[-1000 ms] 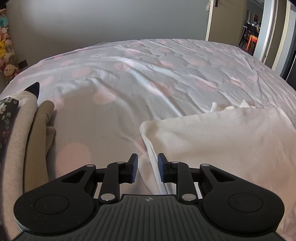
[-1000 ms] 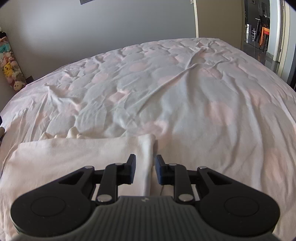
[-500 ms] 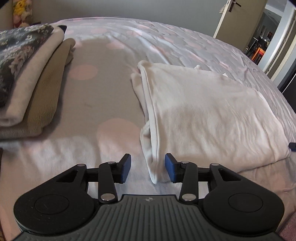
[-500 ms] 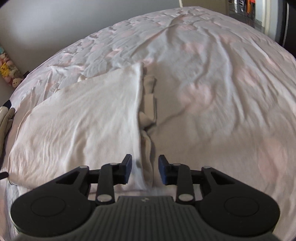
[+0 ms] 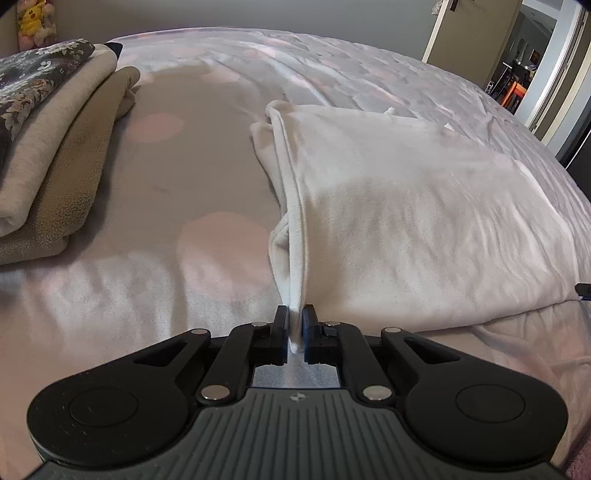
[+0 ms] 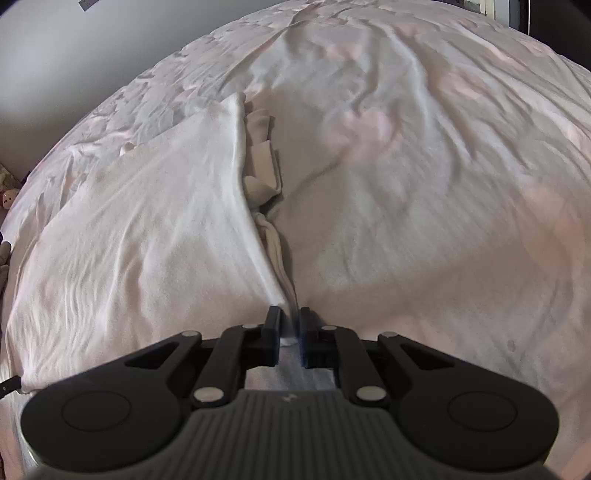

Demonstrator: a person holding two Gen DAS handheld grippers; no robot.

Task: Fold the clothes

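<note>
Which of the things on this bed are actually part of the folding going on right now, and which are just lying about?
In the job:
- white garment, lying flat on the bed
- left gripper, jaws closing on one side edge of it
- right gripper, jaws closing on the other side edge

Just lying about:
- stack of folded clothes, off to the side
- soft toys by the wall
- spotted bedsheet underneath

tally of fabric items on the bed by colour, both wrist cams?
White garment, being folded, its edge between the closing jaws of the left gripper and the right gripper: 1
Beige folded pieces in the stack at the left: 2
Dark floral piece on top of that stack: 1
Pink-spotted bed sheet underneath: 1
Total: 5
</note>
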